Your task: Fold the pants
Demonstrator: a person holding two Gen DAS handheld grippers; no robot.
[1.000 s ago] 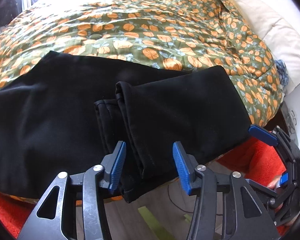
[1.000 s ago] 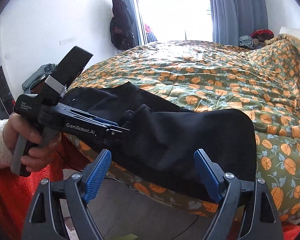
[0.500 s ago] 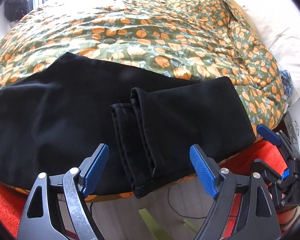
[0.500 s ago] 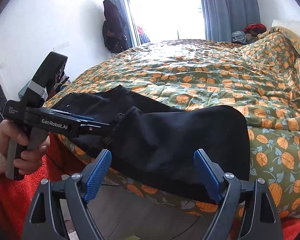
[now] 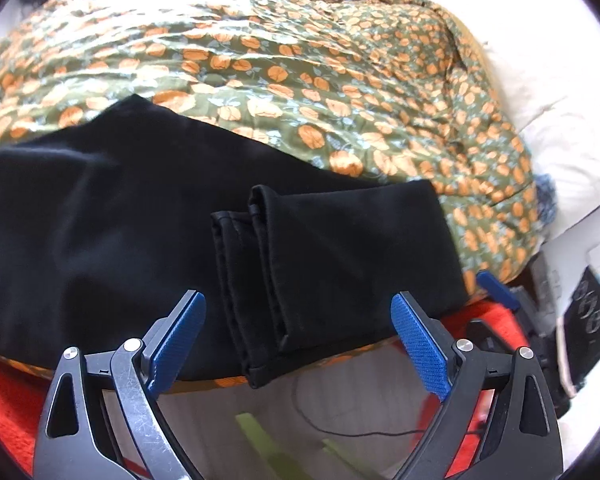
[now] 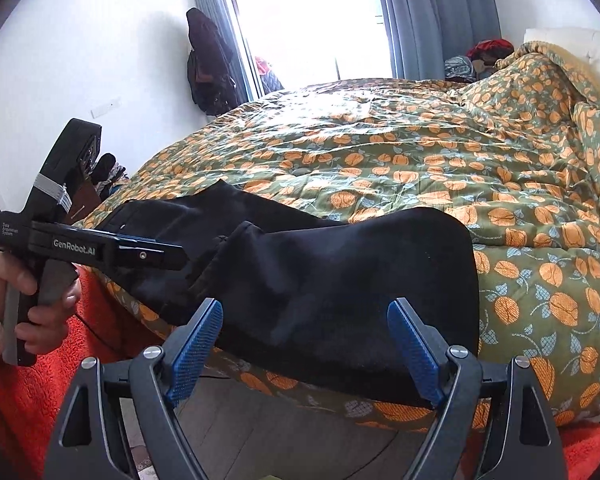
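Left wrist view: the left hand-held gripper (image 5: pixel 298 344) has its blue-padded fingers (image 5: pixel 178 340) spread wide and gripping nothing, held just off the near edge of the bed (image 5: pixel 300 60). The black pants (image 5: pixel 120 220) lie flat on the orange-and-green floral quilt (image 5: pixel 340 92), at the bed's near edge. The leg ends are folded back over the rest of the garment, so two stacked hems (image 5: pixel 252 272) run from the middle of the cloth toward the edge, where the lowest corner hangs slightly over the side. The folded part reaches right to a squared corner, and the wider part spreads left. A white pillow (image 5: pixel 540 112) sits at the right end of the bed, and an orange-red fuzzy blanket (image 5: pixel 4 392) shows below the mattress edge on both sides. The right hand-held gripper (image 5: pixel 496 286) peeks in at the right, beside the folded corner. In the right wrist view, the right hand-held gripper (image 6: pixel 304 344) is also spread apart and empty, its fingers framing the near folded edge of the pants (image 6: pixel 340 272) without touching them. The left hand-held gripper (image 6: pixel 180 254) is seen from the side at left, held in a hand (image 6: pixel 32 304), its tips close to the hems; from this angle I cannot tell whether they touch the cloth.
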